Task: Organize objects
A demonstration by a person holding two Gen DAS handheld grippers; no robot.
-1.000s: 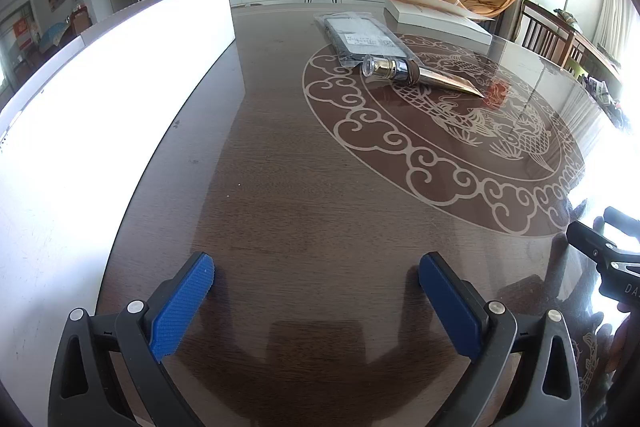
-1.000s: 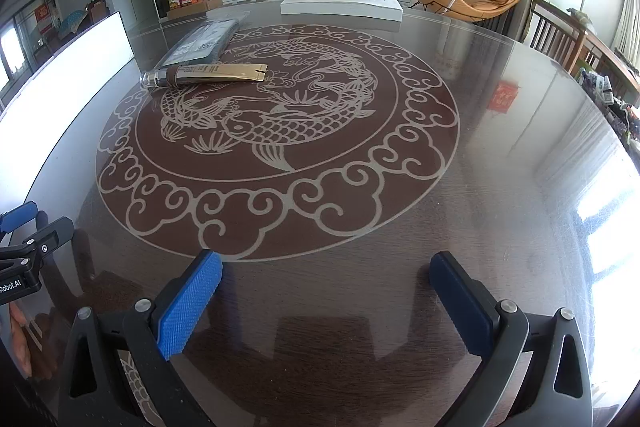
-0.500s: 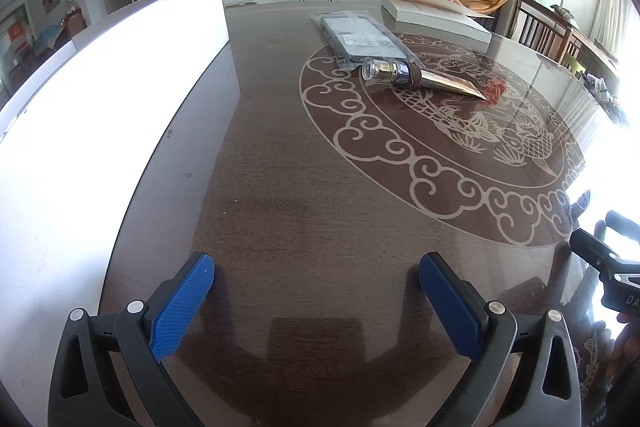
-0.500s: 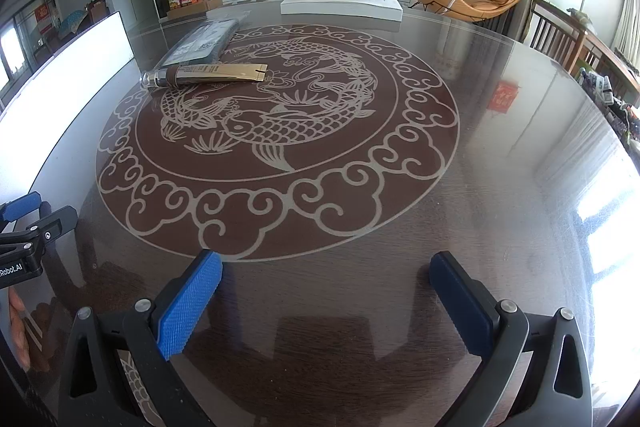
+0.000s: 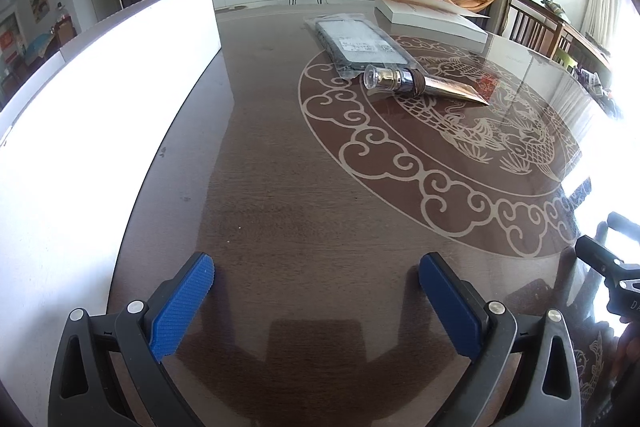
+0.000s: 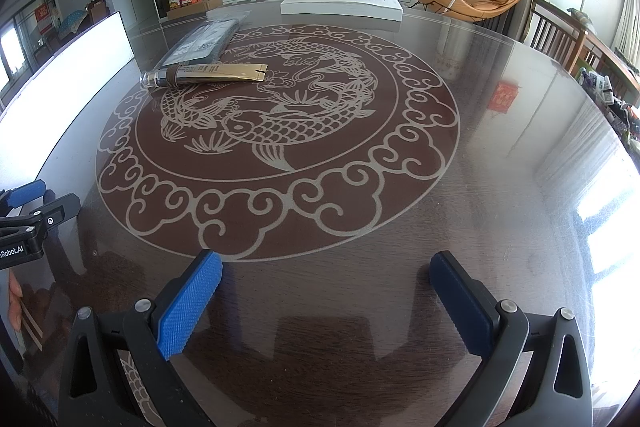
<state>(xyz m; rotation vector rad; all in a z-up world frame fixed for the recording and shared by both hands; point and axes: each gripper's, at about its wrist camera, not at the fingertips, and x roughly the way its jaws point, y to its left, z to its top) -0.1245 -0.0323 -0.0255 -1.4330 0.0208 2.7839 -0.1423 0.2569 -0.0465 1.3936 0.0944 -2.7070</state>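
Observation:
A gold tube with a clear cap lies on the dark table, on the edge of the round fish pattern; it also shows in the right wrist view. Behind it lies a grey item in a clear plastic bag, also in the right wrist view. My left gripper is open and empty, low over the table's near part, far from the tube. My right gripper is open and empty near the pattern's front rim. Each gripper shows at the other view's edge.
A white box with a loose lid sits at the table's far side, also in the left wrist view. A bright white panel runs along the table's left edge. Wooden chairs stand at the right.
The left gripper has shifted forward and turned a little, so the tube and bag sit more central in its view. The right gripper has hardly moved.

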